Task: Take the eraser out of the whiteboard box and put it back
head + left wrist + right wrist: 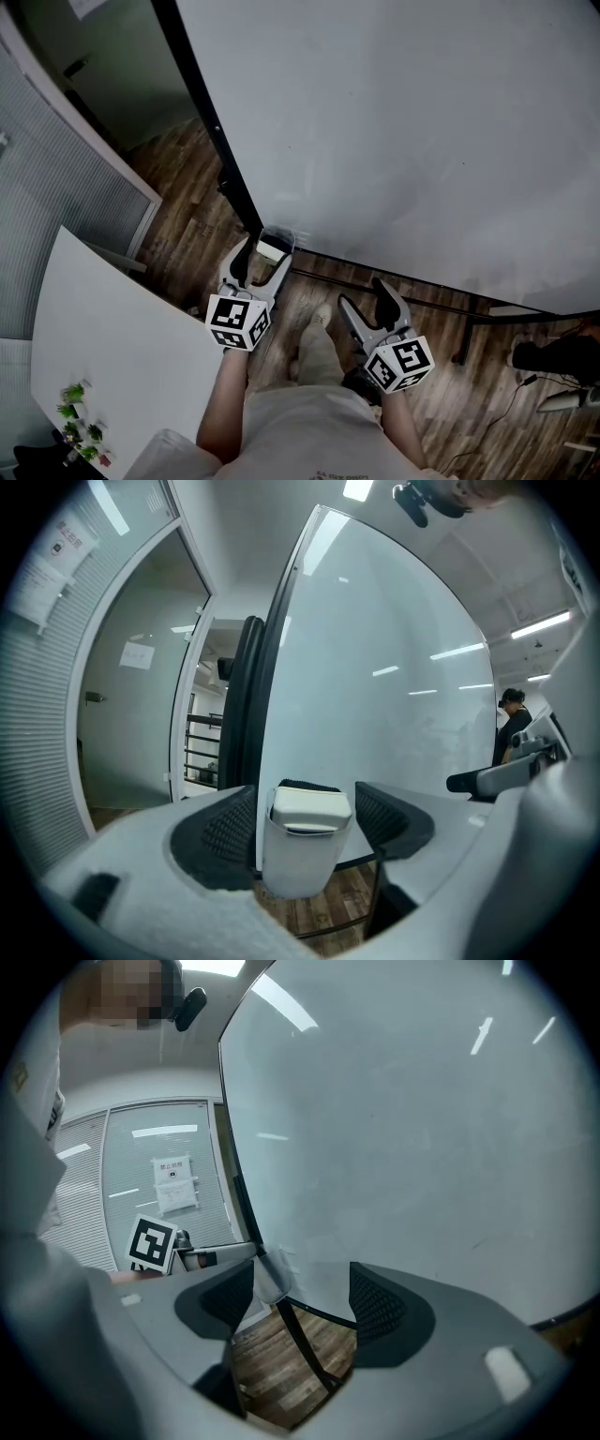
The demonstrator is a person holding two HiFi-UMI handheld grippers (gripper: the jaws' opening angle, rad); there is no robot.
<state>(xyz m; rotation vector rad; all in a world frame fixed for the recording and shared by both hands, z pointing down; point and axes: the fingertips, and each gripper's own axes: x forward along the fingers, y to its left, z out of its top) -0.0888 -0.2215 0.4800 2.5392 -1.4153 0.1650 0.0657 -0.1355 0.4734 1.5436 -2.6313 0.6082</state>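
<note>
A translucent whiteboard box (279, 240) hangs at the lower left corner of the whiteboard (403, 131), and a white eraser (272, 249) sits upright in it. My left gripper (261, 257) is level with the box, its jaws open on either side. In the left gripper view the eraser (310, 808) pokes out of the box (298, 864) between the dark pads (230, 827), with a gap on the right side. My right gripper (364, 298) hovers lower right, open and with nothing in it; its view shows the box (270, 1279) to the left.
A white table (103, 347) with a small plant (80, 422) stands at the left. The whiteboard's black stand leg (464, 323) crosses the wooden floor (187, 225). A glass partition (56, 178) closes the left side. A person (511, 724) stands far off.
</note>
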